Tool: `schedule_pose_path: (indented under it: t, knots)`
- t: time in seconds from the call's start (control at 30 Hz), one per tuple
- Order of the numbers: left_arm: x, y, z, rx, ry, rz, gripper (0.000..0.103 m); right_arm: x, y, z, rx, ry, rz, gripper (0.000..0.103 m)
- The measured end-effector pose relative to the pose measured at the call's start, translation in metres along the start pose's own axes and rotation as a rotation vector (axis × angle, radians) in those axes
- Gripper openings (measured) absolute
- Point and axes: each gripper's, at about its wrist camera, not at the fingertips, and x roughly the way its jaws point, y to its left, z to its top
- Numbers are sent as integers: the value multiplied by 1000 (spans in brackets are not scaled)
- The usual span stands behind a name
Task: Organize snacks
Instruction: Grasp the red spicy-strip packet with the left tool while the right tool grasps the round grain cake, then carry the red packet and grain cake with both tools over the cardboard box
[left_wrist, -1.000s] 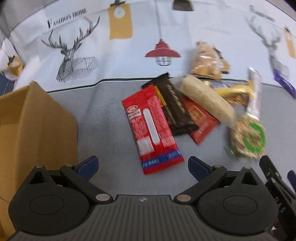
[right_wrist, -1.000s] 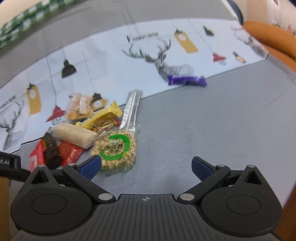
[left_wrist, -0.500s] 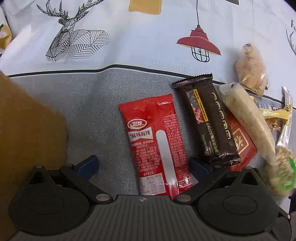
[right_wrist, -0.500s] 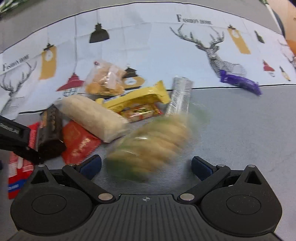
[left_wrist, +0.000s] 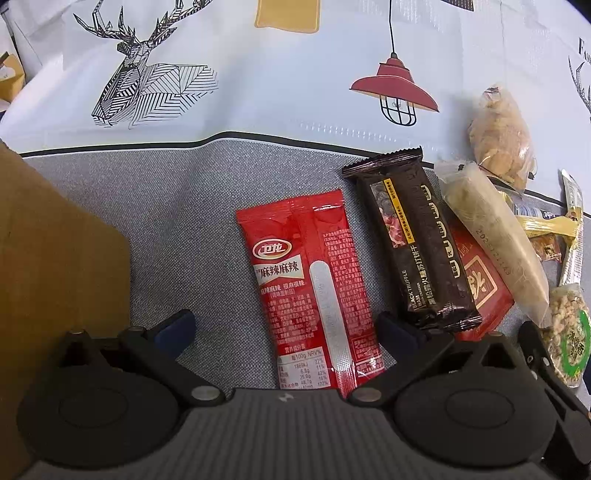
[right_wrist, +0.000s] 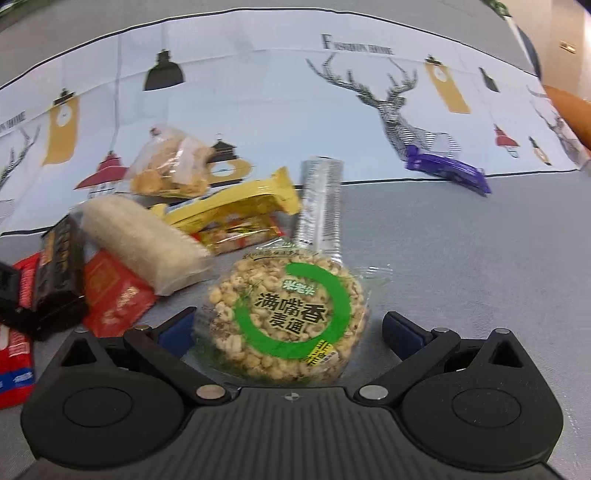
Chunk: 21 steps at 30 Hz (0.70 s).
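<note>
Between my left tool (left_wrist: 283, 328) fingers, spread apart: red packet (left_wrist: 314, 291). Right tool (right_wrist: 289, 326), also apart, straddling puffed-grain disc (right_wrist: 286, 319). Slick wrappers risking slipping out when closing.

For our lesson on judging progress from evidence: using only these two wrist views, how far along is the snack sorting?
Done: nothing visibly sorted; the snacks lie clustered on the cloth. In hand: nothing gripped. The open left gripper straddles the red spicy-strip packet, and the open right gripper straddles the round puffed-grain cake. Left: those two, the black truffle bar, the rice roll, the purple bar and the rest.
</note>
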Motion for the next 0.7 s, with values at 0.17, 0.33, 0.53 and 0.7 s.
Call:
schedule_pose_path:
  t: [0.17, 0.33, 0.53, 0.7]
  knots:
    - [-2, 1, -4, -19, 1, 3, 103, 0, 0, -2, 2, -16, -2, 102]
    - [-26, -9, -3, -29, -12, 51, 49, -7, -2, -1, 6, -31, 42, 82]
    - [-65, -8, -20, -1, -29, -30, 44, -27, -14, 3, 61, -81, 40, 81]
    - [-133, 2, -52, 20, -115, -115, 44, -80, -41, 11, 143, -135, 58, 81]
